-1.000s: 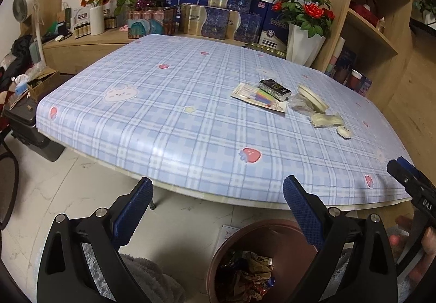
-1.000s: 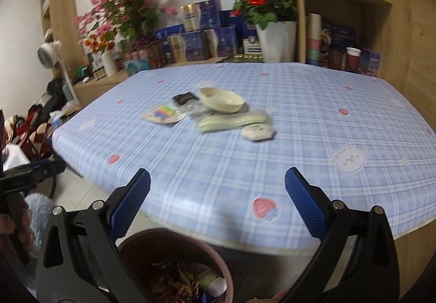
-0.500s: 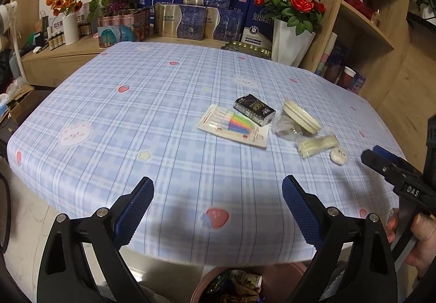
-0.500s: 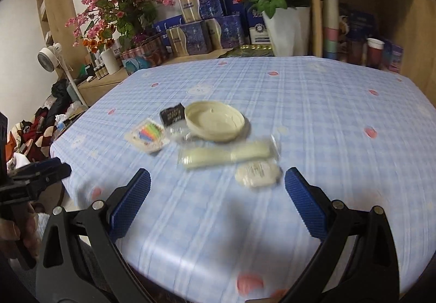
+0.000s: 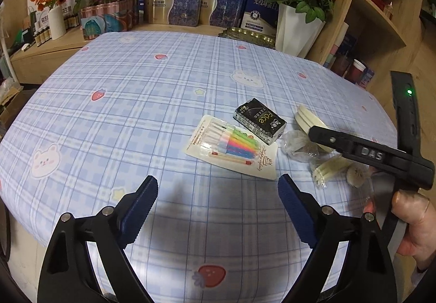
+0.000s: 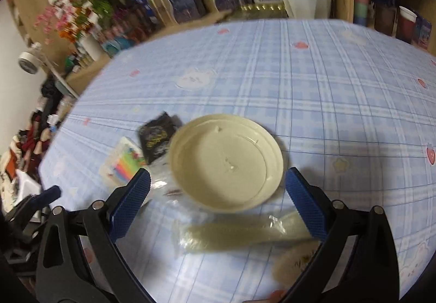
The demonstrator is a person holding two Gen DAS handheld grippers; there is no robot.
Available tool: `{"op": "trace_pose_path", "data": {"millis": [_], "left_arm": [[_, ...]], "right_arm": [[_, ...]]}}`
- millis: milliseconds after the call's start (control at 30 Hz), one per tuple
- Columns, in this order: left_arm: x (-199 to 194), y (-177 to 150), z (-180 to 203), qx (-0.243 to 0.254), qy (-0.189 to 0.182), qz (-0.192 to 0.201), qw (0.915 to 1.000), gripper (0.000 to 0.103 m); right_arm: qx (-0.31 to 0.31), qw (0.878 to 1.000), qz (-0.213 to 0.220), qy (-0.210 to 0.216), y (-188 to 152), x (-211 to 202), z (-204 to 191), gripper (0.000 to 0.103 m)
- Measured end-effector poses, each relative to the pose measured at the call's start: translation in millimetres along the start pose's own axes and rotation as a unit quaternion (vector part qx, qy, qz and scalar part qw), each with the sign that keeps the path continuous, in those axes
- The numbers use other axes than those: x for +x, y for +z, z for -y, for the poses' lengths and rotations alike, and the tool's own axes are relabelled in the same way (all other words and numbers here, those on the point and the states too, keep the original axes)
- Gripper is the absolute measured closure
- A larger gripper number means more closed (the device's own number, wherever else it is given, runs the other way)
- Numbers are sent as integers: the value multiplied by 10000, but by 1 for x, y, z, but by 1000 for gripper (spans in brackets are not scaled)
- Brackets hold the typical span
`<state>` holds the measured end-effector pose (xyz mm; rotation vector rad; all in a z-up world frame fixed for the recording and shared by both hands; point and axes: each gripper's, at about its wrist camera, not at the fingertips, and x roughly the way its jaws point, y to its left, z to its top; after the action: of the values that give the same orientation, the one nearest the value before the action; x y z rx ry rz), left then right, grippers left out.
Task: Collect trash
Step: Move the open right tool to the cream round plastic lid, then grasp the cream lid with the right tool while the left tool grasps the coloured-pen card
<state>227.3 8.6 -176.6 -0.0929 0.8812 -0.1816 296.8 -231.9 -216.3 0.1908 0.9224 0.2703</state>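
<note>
On the bench all trash is still lying: plate, candle pack, black packet. Left tongs are closing on nothing; right tongs are standing apart, empty.

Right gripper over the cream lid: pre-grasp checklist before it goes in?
1. Right gripper open, nothing held: ok.
2. Cream lid centred ahead between the fingers: ok.
3. Jaw span against the lid's width: cannot tell; the lid looks nearly as wide as the gap.
4. Neighbours: the clear wrapper and the bagged cutlery sit right against the lid: not ok.
5. Left gripper holds nothing, its jaws closing slightly, over bare tablecloth short of the candle pack: ok.
6. Right wrist view is motion-blurred: not ok for fine alignment.
</note>
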Motion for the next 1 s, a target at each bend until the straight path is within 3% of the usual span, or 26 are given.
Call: {"op": "trace_pose_path", "data": {"millis": [133,167,233,467,500,567,667,833,1000], "left_arm": [[13,3,1,33,-88,-172,9998,16],[16,4,0,21,-121,-233,9997,16],[21,6,-3,-64,-161,-327,9993,16],[37,14,-8,-556,-71,-548,9969,16],[39,16,-7,-648,-29,-570,9963,17],[45,21,0,-778,34,-616,9951,34],[54,27,10,-1020,37,-661,9926,39],[69,32,20,-1527,356,-739,9849,39],[80,39,29,-1599,732,-658,9822,39]], "right_arm": [[295,9992,-259,-77,4,14,7,6],[386,9988,-298,-71,5,14,10,11],[483,9986,-207,-6,5,9,13,18],[555,9984,-17,94,-4,-6,24,18],[543,9985,36,90,-5,-9,25,18],[527,9985,103,92,-6,-14,25,18],[525,9983,231,107,-7,-23,27,18],[507,9979,371,134,-8,-34,30,18],[608,9970,443,179,-10,-43,37,18]]}}
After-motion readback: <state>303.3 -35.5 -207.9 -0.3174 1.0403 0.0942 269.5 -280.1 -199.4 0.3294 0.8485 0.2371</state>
